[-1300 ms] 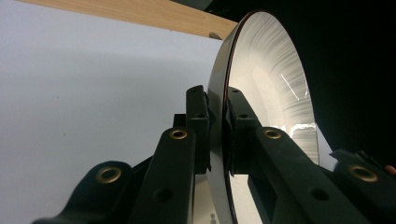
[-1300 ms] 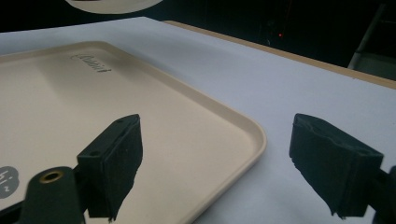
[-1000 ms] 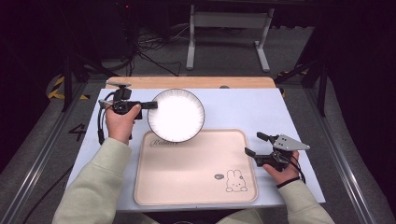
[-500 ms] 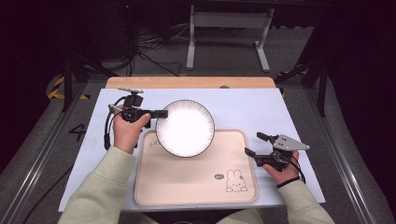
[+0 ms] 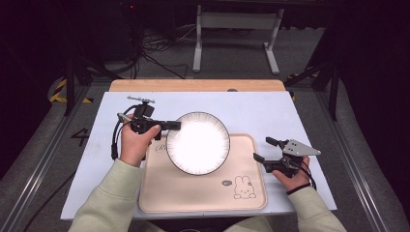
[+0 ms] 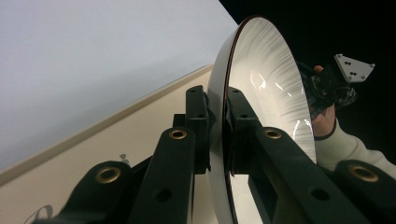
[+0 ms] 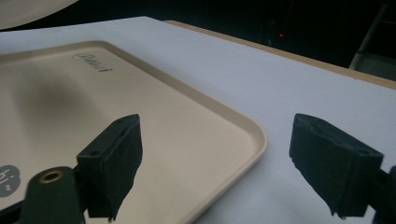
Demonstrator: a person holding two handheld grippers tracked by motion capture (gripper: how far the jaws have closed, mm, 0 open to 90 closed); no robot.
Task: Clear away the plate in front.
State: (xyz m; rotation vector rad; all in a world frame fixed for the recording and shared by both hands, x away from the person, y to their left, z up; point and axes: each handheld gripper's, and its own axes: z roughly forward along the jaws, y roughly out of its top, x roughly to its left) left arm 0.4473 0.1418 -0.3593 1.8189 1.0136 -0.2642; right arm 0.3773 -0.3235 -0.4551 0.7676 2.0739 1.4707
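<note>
The left hand-held gripper (image 5: pixel 175 125) was clamped on the rim of a white plate (image 5: pixel 198 143), its jaws closed hard on the edge from either side. In the left gripper view the two black jaws pinched the thin rim of the plate (image 6: pixel 266 88), one pad against the underside and one against the ribbed inner face. Seen from above, the plate hung over the upper left part of a beige tray (image 5: pixel 203 193), with the grip at the plate's left edge. Whether the plate touched the tray or was held just above it could not be told.

The tray lay on the white desk (image 5: pixel 270 111), near the person's side, with a small rabbit drawing (image 5: pixel 244 187) at its lower right corner.

The right hand-held gripper (image 5: pixel 263 151) rested at the right edge of the tray, well apart from the plate. Its jaws stood wide open and held nothing. In the right gripper view one jaw sat over the tray (image 7: pixel 187 140) near its rounded corner and the other over the bare desk (image 7: pixel 280 93) beside it.

The person's pale green sleeves (image 5: pixel 111 193) came in from the bottom of the high view.
</note>
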